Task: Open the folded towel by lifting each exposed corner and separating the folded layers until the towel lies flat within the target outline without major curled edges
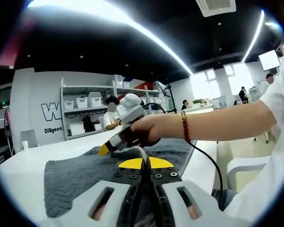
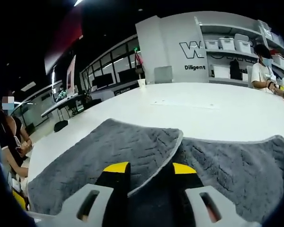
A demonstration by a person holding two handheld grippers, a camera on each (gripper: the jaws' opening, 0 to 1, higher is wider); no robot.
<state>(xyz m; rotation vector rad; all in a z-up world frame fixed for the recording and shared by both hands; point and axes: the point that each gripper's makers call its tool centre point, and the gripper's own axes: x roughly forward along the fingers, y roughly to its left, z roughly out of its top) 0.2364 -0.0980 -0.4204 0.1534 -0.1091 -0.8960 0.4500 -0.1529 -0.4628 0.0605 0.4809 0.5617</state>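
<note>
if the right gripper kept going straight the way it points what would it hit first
Most likely the grey towel: the right gripper has its yellow-tipped jaws apart, straddling a folded edge, so it would meet that layer first. Beyond it lies the white table. Depth is hard to judge.

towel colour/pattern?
Dark grey towel with a woven zigzag texture and a lighter grey edge; shows best in the right gripper view.

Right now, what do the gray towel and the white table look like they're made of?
Towel: soft woven or knit fabric, seemingly thick, matte gray; a herringbone-like ribbed texture and a stitched pale edge show. Table: a hard, smooth white surface, maybe laminate or painted board; it has a faint sheen, and the exact material is unclear.
</note>
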